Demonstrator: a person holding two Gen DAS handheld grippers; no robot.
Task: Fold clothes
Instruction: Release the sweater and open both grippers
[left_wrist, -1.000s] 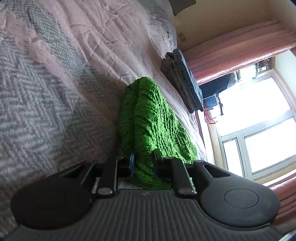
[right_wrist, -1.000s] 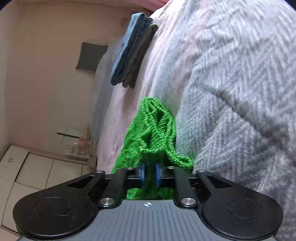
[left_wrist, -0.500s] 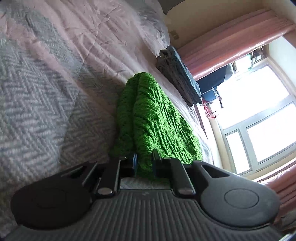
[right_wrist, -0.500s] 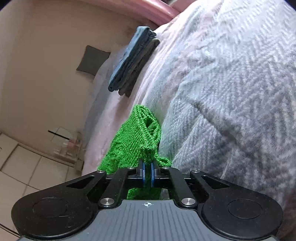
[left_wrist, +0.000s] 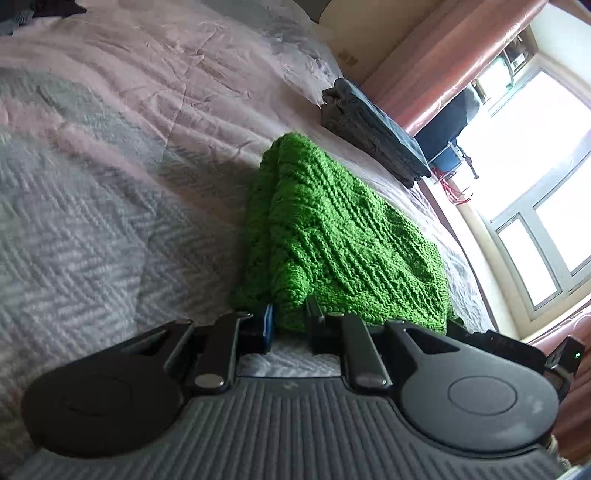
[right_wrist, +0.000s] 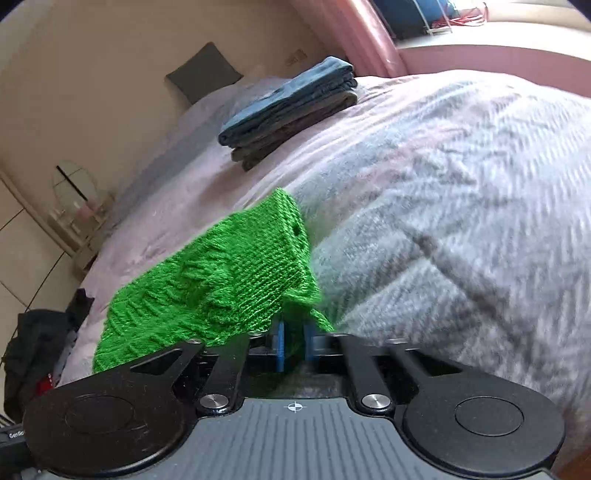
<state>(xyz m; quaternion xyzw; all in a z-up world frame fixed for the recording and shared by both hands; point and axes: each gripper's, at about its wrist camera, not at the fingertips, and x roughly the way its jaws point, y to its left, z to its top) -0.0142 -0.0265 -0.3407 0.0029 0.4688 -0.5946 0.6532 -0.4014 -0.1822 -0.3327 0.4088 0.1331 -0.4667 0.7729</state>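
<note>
And the green knit (left_wrist: 343, 236) has swung round: a second ago it hung bunched and narrow off the right tool, now it spreads wide and flatter across the bed (left_wrist: 110, 184), and the right tool's blue pads have eased a touch further apart than half a second back.

Left tool (left_wrist: 289, 325): fingers apart, the knit's near hem sitting in the gap between them, and no squeeze showing on the wool. Right tool (right_wrist: 294, 345): pads close together with a strand of green edge between them, though whether they truly pinch it or have just let go, I cannot tell; that view is smeared with motion.

The knit lies on the pink-and-grey bedcover, doubled over on itself along its far side, near edge at both tools. Beyond it sits a stack of folded dark clothes (left_wrist: 373, 129), well apart.

How will it handle? By my reading: soft, chunky, loose-stitched, floppy with no stiffness at all, so it sags wherever it isn't held. Light enough, but stretchy; a pull on a single loop would distort it or snag. Best hold looks like the thick hem at the two near corners, a good bite of several stitches, both tools level so the fold falls straight.
</note>
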